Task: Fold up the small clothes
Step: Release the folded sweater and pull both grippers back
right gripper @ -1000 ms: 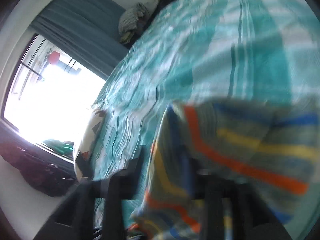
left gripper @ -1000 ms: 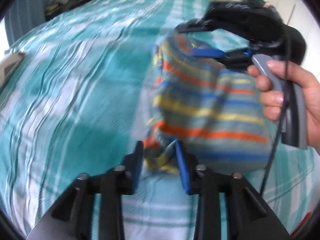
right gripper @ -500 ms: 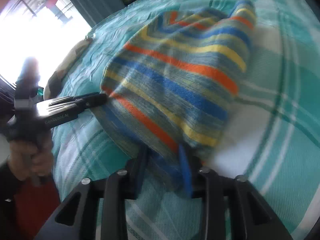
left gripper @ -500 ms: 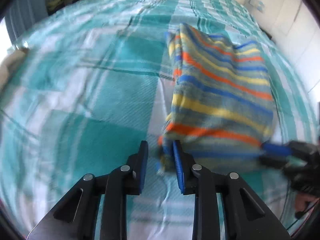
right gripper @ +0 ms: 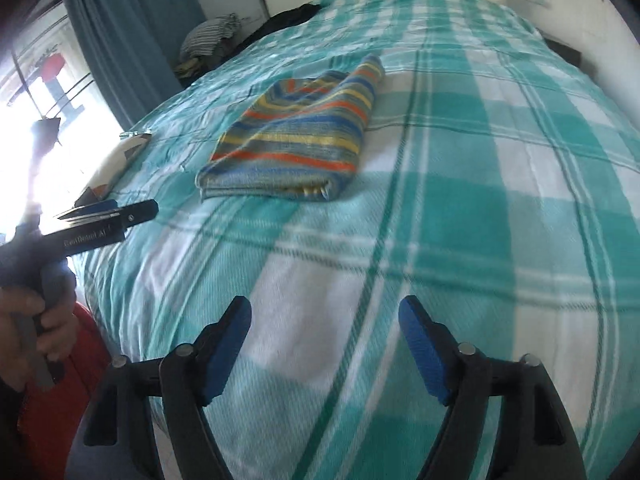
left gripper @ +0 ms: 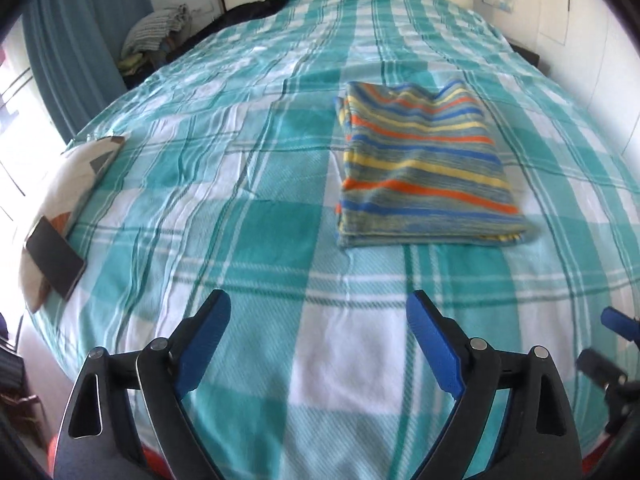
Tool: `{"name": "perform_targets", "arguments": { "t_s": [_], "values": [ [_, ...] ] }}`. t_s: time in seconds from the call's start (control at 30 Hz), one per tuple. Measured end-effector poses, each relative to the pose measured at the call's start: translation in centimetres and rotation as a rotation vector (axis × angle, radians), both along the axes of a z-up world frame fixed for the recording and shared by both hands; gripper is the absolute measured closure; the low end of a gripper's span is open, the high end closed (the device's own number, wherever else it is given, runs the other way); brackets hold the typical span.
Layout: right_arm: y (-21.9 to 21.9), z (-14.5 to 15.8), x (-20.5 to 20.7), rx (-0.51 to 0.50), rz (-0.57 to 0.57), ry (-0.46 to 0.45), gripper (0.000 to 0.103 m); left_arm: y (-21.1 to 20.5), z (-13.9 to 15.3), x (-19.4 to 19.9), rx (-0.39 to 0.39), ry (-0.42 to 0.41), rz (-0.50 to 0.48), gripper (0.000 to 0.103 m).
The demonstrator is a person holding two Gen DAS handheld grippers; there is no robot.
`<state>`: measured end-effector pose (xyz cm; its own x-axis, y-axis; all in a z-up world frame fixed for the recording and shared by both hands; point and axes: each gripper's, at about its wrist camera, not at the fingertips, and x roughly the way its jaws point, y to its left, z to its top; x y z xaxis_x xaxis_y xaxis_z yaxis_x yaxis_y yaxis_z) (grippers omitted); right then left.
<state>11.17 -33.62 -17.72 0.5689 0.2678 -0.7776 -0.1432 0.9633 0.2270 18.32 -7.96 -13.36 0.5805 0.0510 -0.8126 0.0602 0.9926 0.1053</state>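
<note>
Left wrist view gives us the striped garment [left gripper: 424, 168] lying folded into a flat rectangle on the checked bedspread [left gripper: 248, 216], well ahead of the left gripper [left gripper: 318, 320], whose jaws are opening wide with nothing between them. We judge the fold to be done and the step in hand to be the release and retreat. To do it well, we should draw both tools back clear of the cloth without snagging its near edge, then check that the layers sit square before leaving it.

In the right wrist view the right gripper [right gripper: 324, 324] has its jaws opening too, empty, over bare bedspread. This view shows the near right corner of the garment, where the stacked layers peek out, and the far corner standing up in a small peak; from the left it reads as little more than a wrinkle. It also shows the person's hand [right gripper: 28, 328] on the left tool's handle. The left view alone shows a dark phone [left gripper: 54, 260], or so it seems, resting on a pillow [left gripper: 72, 176] at the bed's edge.
</note>
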Motion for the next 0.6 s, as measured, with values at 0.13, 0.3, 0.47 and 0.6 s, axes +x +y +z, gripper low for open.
{"name": "perform_targets", "arguments": {
  "t_s": [0.13,0.3,0.47,0.6],
  "values": [
    [0.2,1.0,-1.7,-0.06,-0.054,-0.024,0.019,-0.6,0.7,-0.9,-0.002,-0.02,-0.01,0.011],
    [0.0,1.9,-2.9,-0.098,-0.105,-0.045,0.019,-0.9,1.3,-1.8,0.01,-0.052,-0.019,0.006],
    [0.0,1.3,-3.3,-0.217,-0.162,-0.09,0.007,-1.5,-2.8,-0.9,0.021,-0.002,-0.044,0.001],
    [-0.9,-2.1,-1.8,-0.327,-0.214,-0.074,0.001,-0.9,-8.9,-0.1,-0.045,0.072,-0.054,0.0]
  ]
}}
